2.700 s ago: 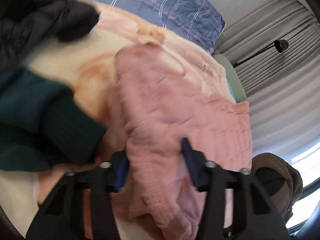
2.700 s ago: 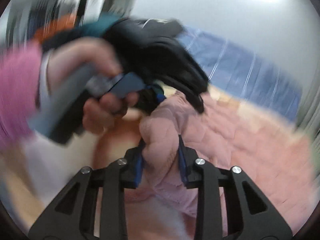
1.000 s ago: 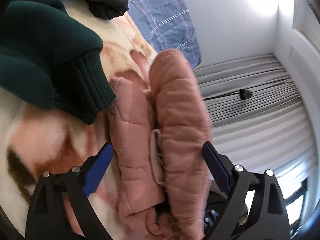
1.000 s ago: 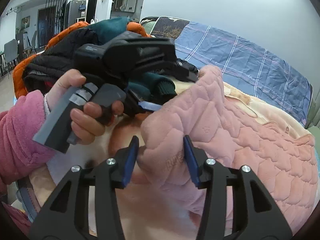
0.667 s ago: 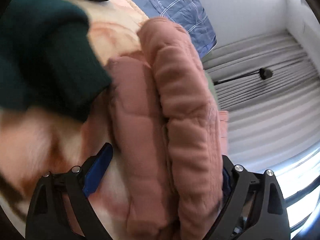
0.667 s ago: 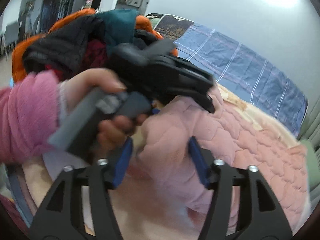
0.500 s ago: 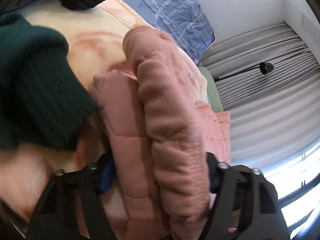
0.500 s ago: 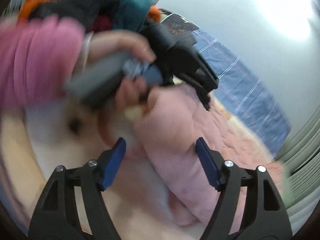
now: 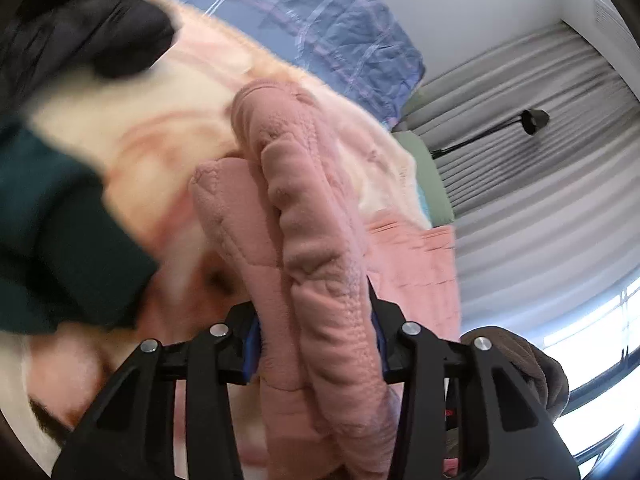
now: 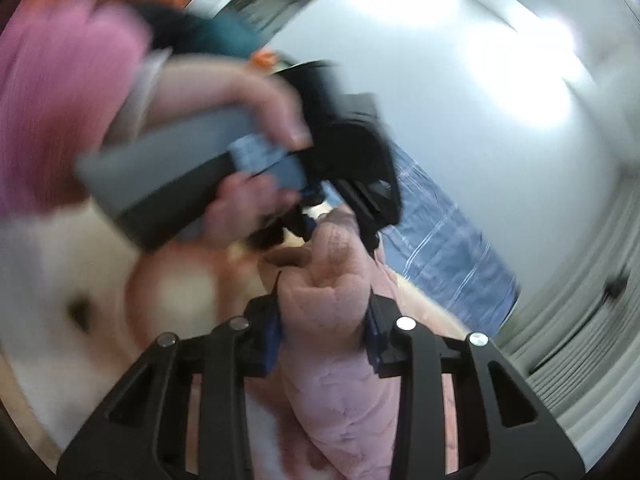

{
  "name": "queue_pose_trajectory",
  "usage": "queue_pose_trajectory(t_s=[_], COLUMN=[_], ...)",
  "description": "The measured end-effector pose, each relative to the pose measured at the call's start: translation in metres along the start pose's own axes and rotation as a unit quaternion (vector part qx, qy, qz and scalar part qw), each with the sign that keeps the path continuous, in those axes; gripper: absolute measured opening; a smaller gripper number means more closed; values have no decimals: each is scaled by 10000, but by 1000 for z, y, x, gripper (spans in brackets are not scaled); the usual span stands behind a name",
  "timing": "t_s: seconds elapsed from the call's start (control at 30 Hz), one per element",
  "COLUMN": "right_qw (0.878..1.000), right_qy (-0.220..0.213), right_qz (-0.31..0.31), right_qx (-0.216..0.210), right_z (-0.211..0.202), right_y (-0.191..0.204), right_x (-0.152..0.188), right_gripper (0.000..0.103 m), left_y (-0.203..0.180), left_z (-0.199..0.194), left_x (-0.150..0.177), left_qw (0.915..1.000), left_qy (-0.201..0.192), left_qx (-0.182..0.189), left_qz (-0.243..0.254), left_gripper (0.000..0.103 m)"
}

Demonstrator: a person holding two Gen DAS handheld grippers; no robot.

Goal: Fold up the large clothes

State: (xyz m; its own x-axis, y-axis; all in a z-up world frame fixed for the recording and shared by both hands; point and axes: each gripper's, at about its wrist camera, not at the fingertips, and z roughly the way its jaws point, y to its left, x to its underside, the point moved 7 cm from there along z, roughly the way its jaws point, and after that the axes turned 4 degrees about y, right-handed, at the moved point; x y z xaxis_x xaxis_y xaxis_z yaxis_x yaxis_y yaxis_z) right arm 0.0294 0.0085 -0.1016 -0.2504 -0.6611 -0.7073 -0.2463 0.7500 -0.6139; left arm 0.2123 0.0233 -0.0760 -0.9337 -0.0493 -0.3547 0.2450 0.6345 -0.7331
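A pink quilted fleece garment (image 9: pixel 304 240) lies bunched on a cream and peach blanket (image 9: pixel 132 136) on the bed. My left gripper (image 9: pixel 314 338) is shut on a thick fold of it. In the right wrist view, my right gripper (image 10: pixel 322 330) is shut on another fold of the same pink garment (image 10: pixel 332 292). The left gripper with the person's hand (image 10: pixel 240 200) shows just beyond, close to mine. The rest of the garment trails away toward the curtain side.
A dark green sweater (image 9: pixel 60 248) and a black jacket (image 9: pixel 92 36) lie at the left. A blue plaid sheet (image 9: pixel 320 20) lies behind. Grey curtains (image 9: pixel 540 140), a black lamp (image 9: pixel 532 118) and a brown garment (image 9: pixel 520 360) are at the right.
Both grippers opened about a second ago, shifted along the pink garment, and have closed on thick folds of it again. The views are blurred by fast motion.
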Motion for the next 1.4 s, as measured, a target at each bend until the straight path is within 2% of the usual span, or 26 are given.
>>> queue_pose_trajectory(t_s=[0.1, 0.17, 0.2, 0.3, 0.37, 0.4, 0.43, 0.47, 0.5, 0.53, 0.63, 0.67, 0.73, 0.77, 0.83, 0.9, 0.93, 1.03, 1.1, 1.17, 1.23, 1.27, 1.3, 1.33, 1.37, 1.4], right_qw=[9955, 9862, 9789, 9420, 9060, 8825, 8529, 8355, 8043, 7801, 7345, 7145, 6937, 6930, 7144, 7314, 7337, 7301, 7266, 7207, 7239, 7290, 7404, 7514, 7677, 7781], right_qy=[-179, -320, -393, -594, -666, -672, -653, -632, -560, -480, -147, 69, 194, 195, 159, 97, 59, -25, -10, 51, 216, 354, 544, 663, 775, 811], right_qz=[926, 1621, 2000, 3287, 4157, 4624, 5139, 5410, 5856, 6176, 6726, 6927, 7095, 7081, 6869, 6680, 6644, 6655, 6684, 6730, 6706, 6672, 6594, 6498, 6333, 6216], right_qx=[-78, -112, -149, -315, -435, -526, -657, -731, -839, -879, -888, -983, -1227, -1337, -1328, -1369, -1422, -1550, -1591, -1662, -1606, -1486, -1182, -940, -604, -405], right_z=[-16, -28, -34, -51, -59, -61, -63, -64, -61, -61, -55, -49, -47, -46, -51, -47, -48, -45, -44, -42, -46, -51, -58, -65, -76, -85], right_y=[-50, -88, -109, -177, -220, -242, -264, -274, -292, -303, -309, -306, -298, -294, -289, -294, -296, -297, -293, -289, -286, -285, -287, -290, -295, -299], right_x=[-2, 3, 7, 32, 61, 80, 105, 119, 147, 174, 235, 259, 282, 287, 282, 274, 272, 271, 270, 272, 275, 277, 282, 285, 288, 288], right_gripper=[33, 33, 33, 33, 32, 32, 32, 32, 32, 32, 32, 32, 32, 32, 32, 32, 32, 32, 33, 34, 40, 49, 58, 63, 66, 66], left_y=[-49, -94, -107, -170, -213, -236, -251, -263, -280, -291, -307, -307, -305, -303, -300, -291, -285, -252, -236, -224, -227, -231, -237, -240, -243, -245], left_z=[-3, -4, -5, 11, 35, 54, 69, 83, 104, 122, 171, 182, 193, 191, 177, 153, 145, 113, 103, 115, 135, 148, 167, 179, 190, 198], left_x=[-11, -19, -20, -25, -22, -18, -15, -11, -5, 0, 19, 26, 37, 40, 42, 42, 42, 35, 30, 28, 28, 32, 41, 47, 53, 57], left_qw=[9993, 9973, 9964, 9905, 9835, 9780, 9740, 9707, 9663, 9631, 9567, 9545, 9473, 9436, 9389, 9376, 9366, 9308, 9260, 9295, 9246, 9153, 8965, 8831, 8679, 8558], left_qy=[-146, -241, -258, -249, -147, -32, 64, 154, 295, 413, 839, 968, 1041, 967, 805, 573, 485, 149, 19, 343, 450, 544, 692, 704, 667, 627], left_qx=[2, 73, 92, 52, -48, -136, -200, -240, -279, -322, -429, -458, -624, -681, -654, -682, -779, -1316, -1519, -1485, -1497, -1547, -1695, -1824, -1981, -2092], left_qz=[351, 683, 799, 1349, 1803, 2081, 2254, 2384, 2542, 2641, 2755, 2785, 2964, 3093, 3283, 3362, 3382, 3406, 3456, 3358, 3473, 3678, 4034, 4265, 4505, 4689], left_gripper=[43, 43, 43, 43, 43, 43, 43, 43, 43, 43, 45, 45, 45, 45, 45, 45, 45, 45, 44, 44, 42, 42, 42, 42, 42, 41])
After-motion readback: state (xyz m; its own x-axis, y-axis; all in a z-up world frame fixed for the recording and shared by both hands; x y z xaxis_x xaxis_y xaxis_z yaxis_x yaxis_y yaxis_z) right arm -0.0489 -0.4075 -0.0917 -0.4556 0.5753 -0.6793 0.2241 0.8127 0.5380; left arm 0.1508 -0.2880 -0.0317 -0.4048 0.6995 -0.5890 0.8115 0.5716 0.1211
